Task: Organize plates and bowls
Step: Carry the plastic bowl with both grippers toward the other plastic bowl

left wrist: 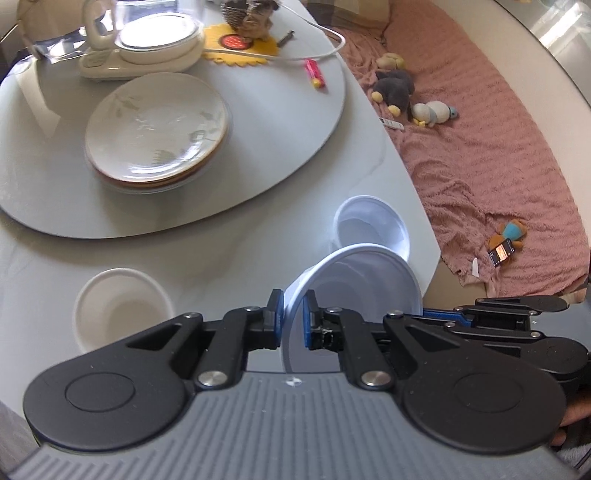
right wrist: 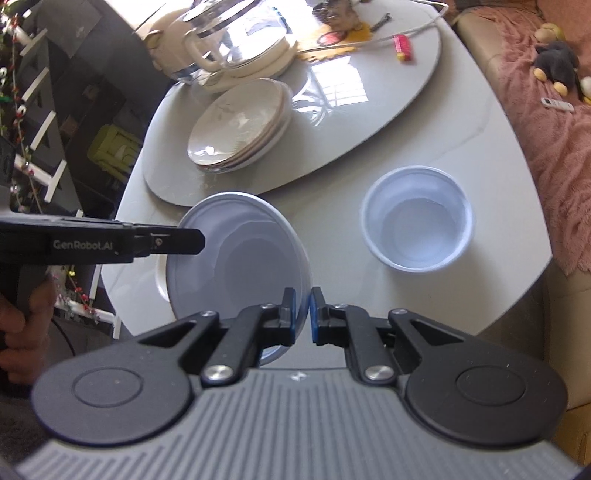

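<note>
White bowl (left wrist: 354, 295), tilted on edge above the surface (left wrist: 236, 254), is gripped at its rim by both claws: the left claw (left wrist: 293, 319) is clenched on one side, the right claw (right wrist: 303, 317) on the other. The round turntable (left wrist: 288, 122) carries a stack of plates (left wrist: 155, 129) with a leaf pattern, a glass kettle (left wrist: 147, 29) on its base, a yellow mat (left wrist: 236, 44) and a pink lighter (left wrist: 316, 74). A second white bowl (right wrist: 417, 229), empty, sits upright near the surface edge. A cream bowl (left wrist: 122, 310), empty, stands to the left. The left claw's body reads "GenRobot.AI" in the right wrist view. Plush toys (left wrist: 395, 85) lie on the pink blanket (left wrist: 498, 147).
</note>
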`<action>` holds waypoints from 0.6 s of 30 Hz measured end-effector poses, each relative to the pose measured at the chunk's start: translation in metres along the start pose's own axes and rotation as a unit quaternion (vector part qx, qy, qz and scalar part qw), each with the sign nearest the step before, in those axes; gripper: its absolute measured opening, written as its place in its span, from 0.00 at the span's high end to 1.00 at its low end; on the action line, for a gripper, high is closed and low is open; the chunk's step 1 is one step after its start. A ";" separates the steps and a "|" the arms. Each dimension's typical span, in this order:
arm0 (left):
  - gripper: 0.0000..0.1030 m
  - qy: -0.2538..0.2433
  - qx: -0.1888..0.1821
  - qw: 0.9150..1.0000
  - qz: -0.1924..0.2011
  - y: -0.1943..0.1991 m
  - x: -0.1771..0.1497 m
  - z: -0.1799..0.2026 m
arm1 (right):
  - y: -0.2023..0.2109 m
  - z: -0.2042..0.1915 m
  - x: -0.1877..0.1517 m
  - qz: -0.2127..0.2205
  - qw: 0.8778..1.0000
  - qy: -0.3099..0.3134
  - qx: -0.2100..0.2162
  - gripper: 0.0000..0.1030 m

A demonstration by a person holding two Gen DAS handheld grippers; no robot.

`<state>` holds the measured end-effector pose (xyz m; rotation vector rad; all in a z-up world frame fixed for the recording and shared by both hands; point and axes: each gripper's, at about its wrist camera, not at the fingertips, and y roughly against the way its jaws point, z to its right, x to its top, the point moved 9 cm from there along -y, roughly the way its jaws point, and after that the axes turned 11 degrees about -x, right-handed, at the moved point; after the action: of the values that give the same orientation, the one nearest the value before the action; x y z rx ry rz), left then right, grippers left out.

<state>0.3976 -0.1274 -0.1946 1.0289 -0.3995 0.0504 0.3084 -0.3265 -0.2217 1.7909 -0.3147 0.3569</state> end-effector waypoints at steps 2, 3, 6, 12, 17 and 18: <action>0.90 0.001 0.004 1.000 0.005 0.008 -0.001 -0.009 | 0.001 -0.012 0.004 0.007 1.000 0.017 0.001 0.90; 0.90 0.005 0.003 1.000 0.011 0.013 -0.001 -0.013 | 0.001 -0.018 0.006 0.012 1.000 0.025 -0.001 0.89; 0.90 0.019 0.002 1.000 0.024 0.024 -0.002 -0.028 | -0.002 -0.034 0.010 0.020 0.999 0.043 -0.004 0.88; 0.90 0.042 -0.008 0.998 0.043 0.047 -0.004 -0.057 | -0.010 -0.064 0.019 0.025 0.998 0.063 0.004 0.88; 0.90 0.055 -0.022 0.997 0.058 0.060 -0.006 -0.078 | -0.015 -0.084 0.027 0.032 0.996 0.086 0.001 0.88; 0.90 0.057 -0.021 0.996 0.061 0.063 -0.007 -0.082 | -0.016 -0.087 0.029 0.031 0.996 0.087 0.000 0.88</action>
<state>0.4019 -0.0249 -0.1824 0.9539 -0.3579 0.2091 0.3348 -0.2387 -0.2044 1.7397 -0.2477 0.5536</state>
